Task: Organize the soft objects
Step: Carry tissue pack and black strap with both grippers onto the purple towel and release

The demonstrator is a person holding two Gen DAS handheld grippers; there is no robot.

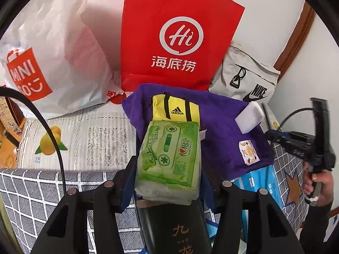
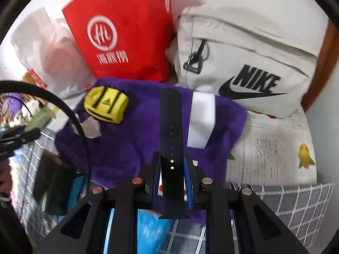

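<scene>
Tongs: left [image 1: 168, 169] clamp one tissue pack [image 1: 169, 152]; right [image 2: 172, 169] clamp one strap [image 2: 171, 127]; three bags behind.

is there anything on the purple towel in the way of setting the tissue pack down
Yes. The yellow pouch lies on the purple towel right past the tissue pack held in the left claw; a white block sits further right.

Left hand-held gripper [image 1: 167, 182] pointing steeply downward, jaws standing half apart and pressing on both sides of a tissue pack [image 1: 168, 154]. Right hand-held gripper [image 2: 172, 169] also tilting steeply down, jaws narrow, pinching a watch strap [image 2: 171, 139] upright. Right hand [image 1: 317, 184] wrapping its handle.
</scene>
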